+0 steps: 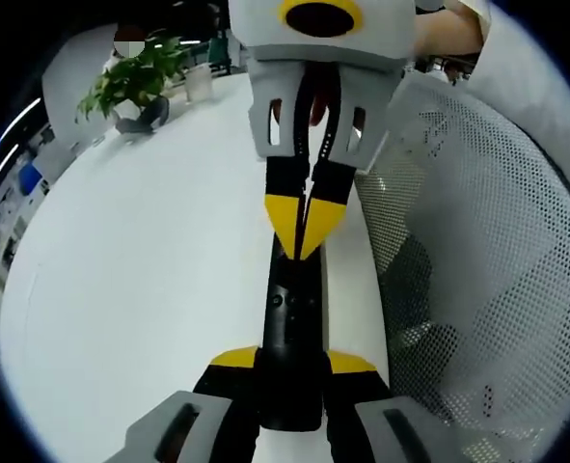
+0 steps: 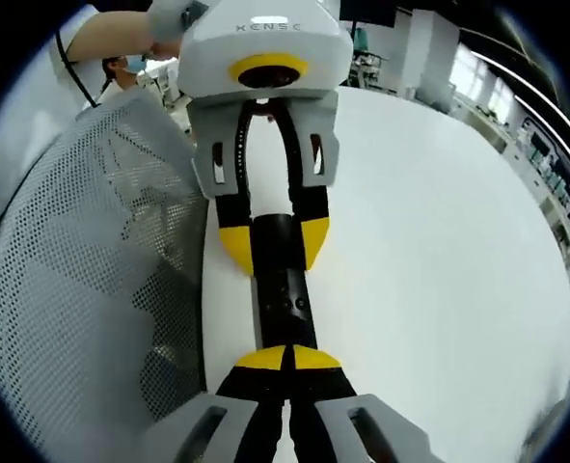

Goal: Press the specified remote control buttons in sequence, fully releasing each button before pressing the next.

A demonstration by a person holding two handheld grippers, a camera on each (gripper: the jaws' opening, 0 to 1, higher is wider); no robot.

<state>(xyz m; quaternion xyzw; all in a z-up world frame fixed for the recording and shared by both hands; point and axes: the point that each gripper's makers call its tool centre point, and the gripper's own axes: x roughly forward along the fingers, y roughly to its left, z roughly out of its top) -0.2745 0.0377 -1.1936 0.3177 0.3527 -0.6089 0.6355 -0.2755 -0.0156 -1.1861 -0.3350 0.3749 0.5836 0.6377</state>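
My left gripper (image 1: 289,371) has its fingers (image 1: 234,361) spread to either side of one end of the remote control (image 1: 292,338) and clamped on its narrow flanks. In the right gripper view the same hold shows from the far side, the yellow tips of the left gripper (image 2: 273,246) bracketing the black body of the remote control (image 2: 283,289). My right gripper (image 2: 286,359) has its fingers (image 2: 260,360) drawn together into a single point, nothing between them, the tip resting at or just above the button face; contact itself I cannot confirm. From the left gripper view the right gripper (image 1: 304,227) reads the same: pads meeting over the upper part of the remote.

Handling, as a judgement: the remote is a slim, rigid plastic bar, probably light, with smooth sides that could slip or pivot under a downward press. Holding it by the flanks near one end leaves the keys exposed; the grip should be firm enough to resist twisting but needs no great force. Buttons are small and close set, so the closed tip suits them.

Surroundings: the remote lies along the edge of a white counter (image 1: 149,260). Just beside that edge stands a mesh chair back (image 1: 477,241), close to both grippers and the likeliest thing to snag. A potted plant (image 1: 130,82) sits well apart at the far side.
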